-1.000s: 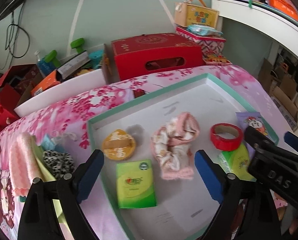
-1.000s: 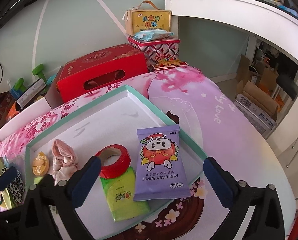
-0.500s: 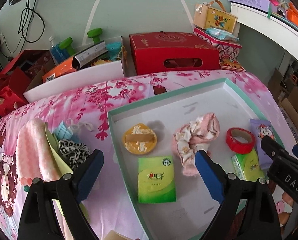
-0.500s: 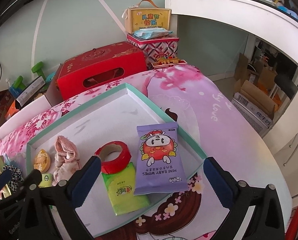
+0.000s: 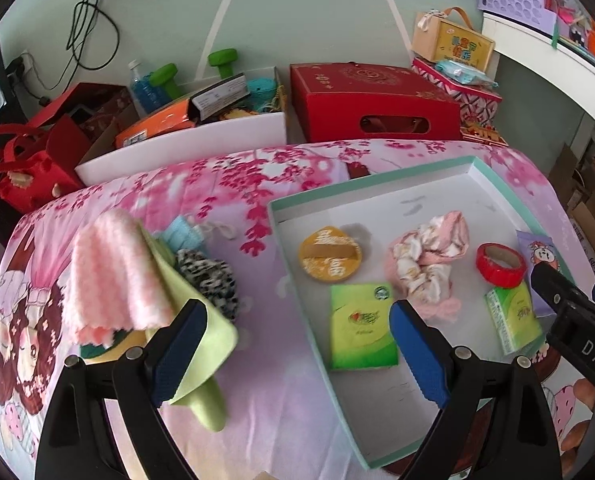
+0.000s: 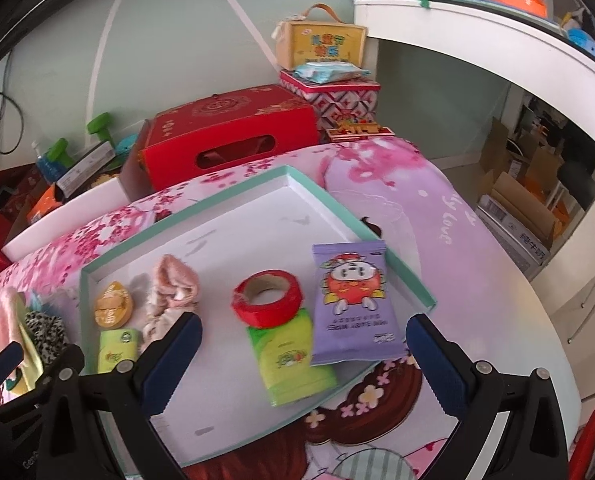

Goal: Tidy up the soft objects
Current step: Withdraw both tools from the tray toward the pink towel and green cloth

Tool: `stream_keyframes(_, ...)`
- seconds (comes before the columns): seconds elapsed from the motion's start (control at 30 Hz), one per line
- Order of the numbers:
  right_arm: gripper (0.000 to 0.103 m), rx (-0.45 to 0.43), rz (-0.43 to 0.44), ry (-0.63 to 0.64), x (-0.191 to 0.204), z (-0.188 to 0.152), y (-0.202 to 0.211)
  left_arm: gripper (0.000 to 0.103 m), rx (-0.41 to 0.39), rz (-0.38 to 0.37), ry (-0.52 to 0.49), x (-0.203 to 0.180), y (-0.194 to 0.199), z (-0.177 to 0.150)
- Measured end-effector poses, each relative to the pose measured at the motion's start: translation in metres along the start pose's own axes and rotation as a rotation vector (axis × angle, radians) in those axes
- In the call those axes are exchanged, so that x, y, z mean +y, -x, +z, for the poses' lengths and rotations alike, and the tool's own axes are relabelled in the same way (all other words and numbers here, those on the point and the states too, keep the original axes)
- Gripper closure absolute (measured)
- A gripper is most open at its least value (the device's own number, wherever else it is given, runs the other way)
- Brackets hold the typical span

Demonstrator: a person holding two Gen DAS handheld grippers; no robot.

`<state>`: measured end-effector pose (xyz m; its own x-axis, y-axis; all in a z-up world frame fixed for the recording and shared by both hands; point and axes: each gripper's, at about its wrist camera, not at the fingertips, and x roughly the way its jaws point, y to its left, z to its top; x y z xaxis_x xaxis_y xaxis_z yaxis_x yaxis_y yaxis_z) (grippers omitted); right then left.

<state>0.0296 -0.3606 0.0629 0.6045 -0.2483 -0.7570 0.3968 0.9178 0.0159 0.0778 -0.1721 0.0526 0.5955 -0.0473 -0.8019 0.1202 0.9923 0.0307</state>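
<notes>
half the purple wipes pack [image 5: 537, 256] hides behind the right hand-held gripper [image 5: 577, 312].

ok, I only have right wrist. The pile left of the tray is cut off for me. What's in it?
Observer: A pink fluffy towel draped over a yellow-green cloth.
Operator: Anything else there?
Observer: A light blue knit piece lies just behind the leopard-print scrunchie.
Operator: Left hand-held gripper holding anything?
Observer: No. The left hand-held gripper is open and empty, hovering over the left edge of the tray.
</notes>
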Motion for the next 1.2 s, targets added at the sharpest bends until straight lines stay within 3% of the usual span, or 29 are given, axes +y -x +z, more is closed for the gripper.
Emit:
stream_keyframes(0.3,0.0,0.027,0.05,0.035,0.033,-0.009,0.004,0.01,-0.022,0.061,0.117,0.05,0.009,-0.001)
stream_keyframes(0.8,0.0,0.017,0.22,0.225,0.135,-0.032,0.022,0.01,-0.016,0.211,0.399,0.178,0.03,-0.025)
stream_keyframes(0.93,0.0,0.02,0.25,0.27,0.161,-0.041,0.026,0.01,0.005,0.19,0.498,0.207,0.033,-0.037)
stream_keyframes(1.2,0.0,0.041,0.288,0.34,0.204,-0.059,0.03,0.01,0.03,0.228,0.537,0.239,0.034,-0.053)
